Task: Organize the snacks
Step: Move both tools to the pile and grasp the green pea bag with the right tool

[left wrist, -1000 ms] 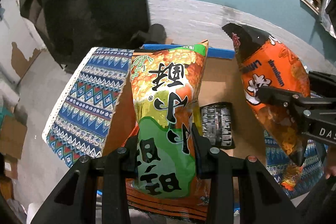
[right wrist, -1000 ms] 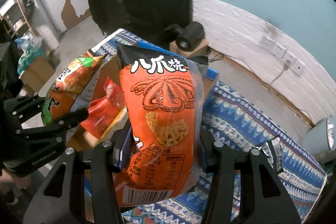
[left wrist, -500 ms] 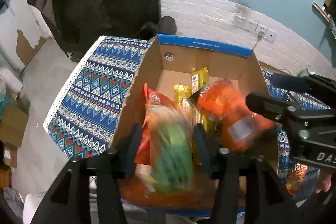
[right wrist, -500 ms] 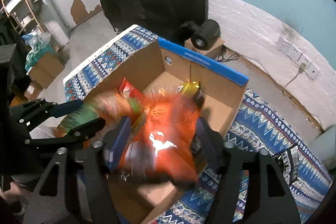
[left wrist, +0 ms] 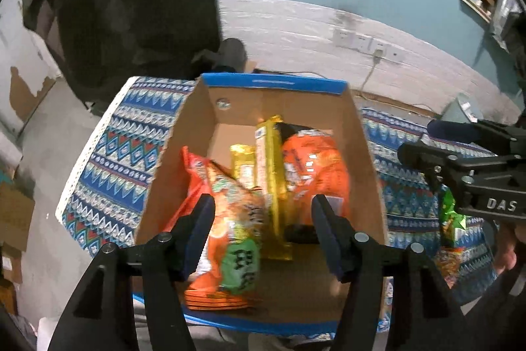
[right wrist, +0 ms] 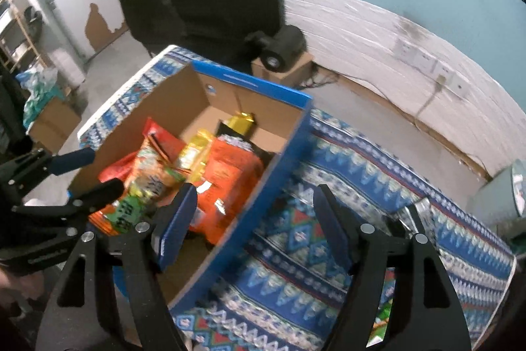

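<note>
Both hand-held grippers had just been opening, with nothing between their jaws. The left hand-held gripper (left wrist: pixel 263 229) hung over the cardboard box (left wrist: pixel 273 84). The right hand-held gripper (right wrist: pixel 254 219) stood beside that box, nearer the green packet (left wrist: pixel 452 216) outside it.

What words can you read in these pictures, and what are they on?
"DAS": white letters on the right hand-held gripper, cut off at the picture's edge.
Big black Chinese characters on the green-and-orange snack bag: too blurred to read.
White print on the cardboard box, along its blue rim: too small to read.
</note>
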